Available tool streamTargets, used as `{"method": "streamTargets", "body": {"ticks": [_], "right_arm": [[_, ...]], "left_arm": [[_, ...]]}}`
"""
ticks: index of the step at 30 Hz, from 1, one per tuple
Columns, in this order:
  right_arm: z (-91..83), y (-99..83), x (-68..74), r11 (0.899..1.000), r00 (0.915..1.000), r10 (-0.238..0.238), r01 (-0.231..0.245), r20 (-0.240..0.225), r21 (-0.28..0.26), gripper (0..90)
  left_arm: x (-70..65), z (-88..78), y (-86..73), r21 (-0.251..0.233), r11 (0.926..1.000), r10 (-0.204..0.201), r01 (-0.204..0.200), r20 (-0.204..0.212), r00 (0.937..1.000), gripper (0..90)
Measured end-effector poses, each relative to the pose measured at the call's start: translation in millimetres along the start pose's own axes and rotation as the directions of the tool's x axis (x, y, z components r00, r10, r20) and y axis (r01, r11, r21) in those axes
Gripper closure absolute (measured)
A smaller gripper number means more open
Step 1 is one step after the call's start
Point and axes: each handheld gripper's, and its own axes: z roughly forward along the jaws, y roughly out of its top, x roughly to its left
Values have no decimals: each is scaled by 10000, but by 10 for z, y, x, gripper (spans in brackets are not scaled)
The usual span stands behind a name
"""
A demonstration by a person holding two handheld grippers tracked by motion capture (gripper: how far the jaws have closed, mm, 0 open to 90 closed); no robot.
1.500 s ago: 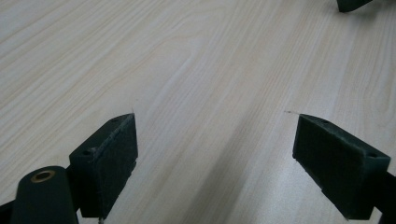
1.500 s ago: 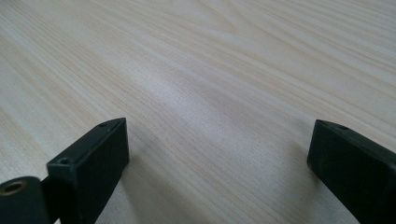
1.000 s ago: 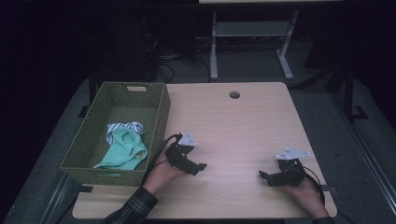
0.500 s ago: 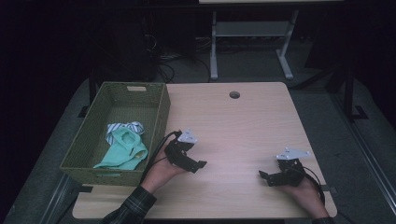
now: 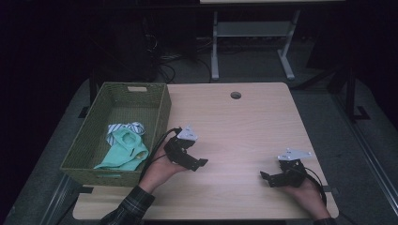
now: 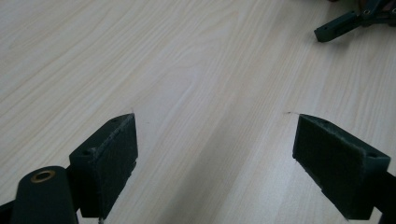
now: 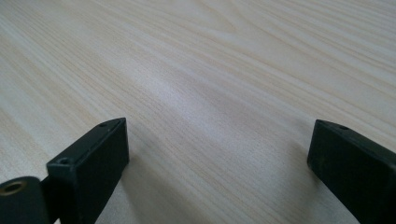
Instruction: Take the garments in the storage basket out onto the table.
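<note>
While both hands are resting low at the near edge of the worktop (image 5: 244, 126), the right gripper (image 5: 271, 178) is lying with its jaws spread wide and nothing between them, and in the right gripper view bare pale wood is showing in the gap. A little farther in, the left gripper (image 5: 195, 165) is sitting just beside the basket, its jaws likewise standing wide apart and empty; in the left gripper view the tip of the other gripper is peeking in at the upper right corner. Beyond the left hand (image 5: 162, 168), the woven green basket (image 5: 162, 112) is standing on the left side of the worktop, and inside it the mint-green cloth (image 5: 124, 152) is lying crumpled toward the near end, with a striped cloth (image 5: 123, 128) bunched just behind it and touching it. The mint-green cloth is looking light, limp and easily snagged rather than fragile, so it is likely drooping and unfolding once lifted; a raised fold near its middle is probably offering the surest pinch, since a flat edge against the basket floor is harder to get a jaw under. The basket's high wall is calling for a reach from above.
</note>
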Motion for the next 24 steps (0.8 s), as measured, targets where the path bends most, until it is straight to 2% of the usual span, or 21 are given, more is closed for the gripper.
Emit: {"method": "streamTargets", "body": {"ticks": [24], "right_arm": [[0,0,0,10000,10000,-4,4,2,-5,48]], "left_arm": [[81,-202,158,-222,9997,81,-81,-13,10000,134]]}}
